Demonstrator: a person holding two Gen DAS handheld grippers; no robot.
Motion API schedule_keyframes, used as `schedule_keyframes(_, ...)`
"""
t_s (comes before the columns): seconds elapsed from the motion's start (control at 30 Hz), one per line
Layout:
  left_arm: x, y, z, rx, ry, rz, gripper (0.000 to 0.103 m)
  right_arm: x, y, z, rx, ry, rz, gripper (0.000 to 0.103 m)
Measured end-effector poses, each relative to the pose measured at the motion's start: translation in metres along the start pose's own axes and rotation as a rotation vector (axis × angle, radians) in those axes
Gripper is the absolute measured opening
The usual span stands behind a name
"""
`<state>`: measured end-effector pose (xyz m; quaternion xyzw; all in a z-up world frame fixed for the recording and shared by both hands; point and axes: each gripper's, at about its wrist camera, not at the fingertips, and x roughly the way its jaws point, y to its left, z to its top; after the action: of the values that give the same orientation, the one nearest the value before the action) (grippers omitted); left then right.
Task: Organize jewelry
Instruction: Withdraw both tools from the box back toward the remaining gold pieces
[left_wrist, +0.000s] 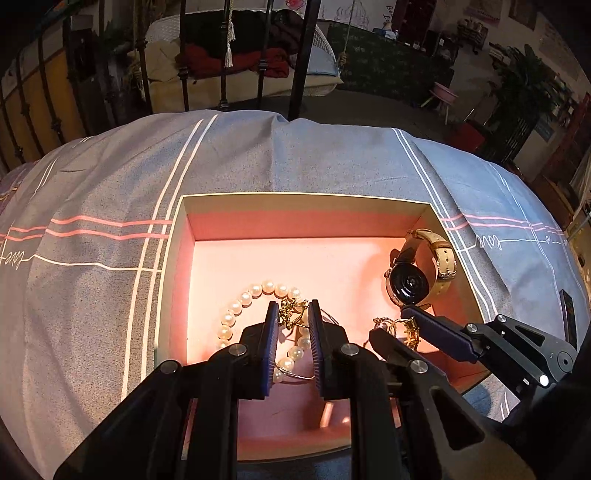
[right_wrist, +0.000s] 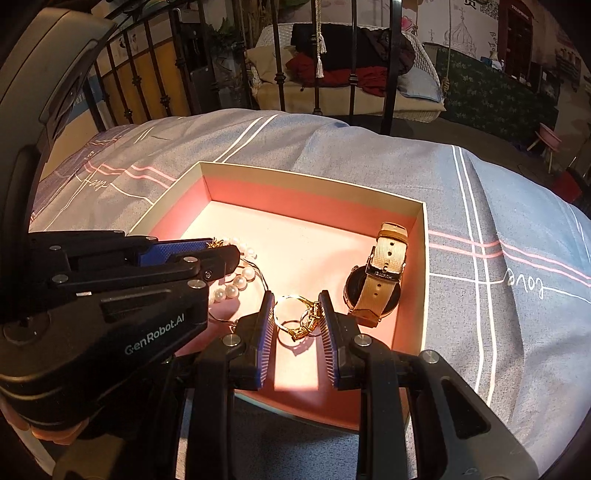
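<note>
Inside a shallow pink-lined box (right_wrist: 421, 236) lying on a bed with a grey striped cover (left_wrist: 258, 158), two hand-held tools are working close together. The left tool (left_wrist: 292, 314) is gripping a small gold ornament (left_wrist: 291, 312) between its narrowly set blue pads, directly over a pearl bracelet (left_wrist: 236, 306) resting in the near left part of the box. A thin wire hoop is trailing below the ornament, and whether it is hooked into the pearls cannot be told. The right tool (right_wrist: 297, 314) is holding its pads either side of a cluster of gold rings (right_wrist: 303, 321) near the middle of the front edge; the pads appear to be touching the cluster, though whether they are truly pinching it cannot be told. A beige-strapped watch (right_wrist: 380, 273) is standing on its side against the right wall.

Several things could be going wrong. The gold ornament could be snagging the pearls and dragging them along. The rings are small and smooth, so they could be slipping out of a loose hold. The two tools are nearly touching, so one could be knocking the other, and the right tool could be tipping the watch just beside it.

Open room is lying in the far half of the box, which is bare. The side walls are hemming in any sideways move.
</note>
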<state>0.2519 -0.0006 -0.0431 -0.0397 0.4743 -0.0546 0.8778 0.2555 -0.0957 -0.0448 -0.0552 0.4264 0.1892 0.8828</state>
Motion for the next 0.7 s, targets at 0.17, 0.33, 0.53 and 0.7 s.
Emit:
schedule_keyframes(0.17,-0.005,0.001,-0.001,-0.007,-0.013,0.012,0.029,-0.004,0.001,-0.001,-0.01,-0.002,-0.012,0.027)
schedule_keyframes(0.33,-0.025,0.005,-0.004,-0.014,-0.057,0.006,0.043,-0.023,0.004,-0.007,-0.015,-0.047,-0.036,0.05)
schedule_keyframes(0.53,-0.071,0.007,-0.04,-0.009,-0.135,-0.059,0.051,-0.069,0.004,-0.047,0.04,-0.115,0.0,0.051)
schedule_keyframes(0.7,-0.085,0.008,-0.099,0.01,-0.126,-0.074,0.052,-0.093,0.004,-0.106,0.076,-0.096,0.028,0.05)
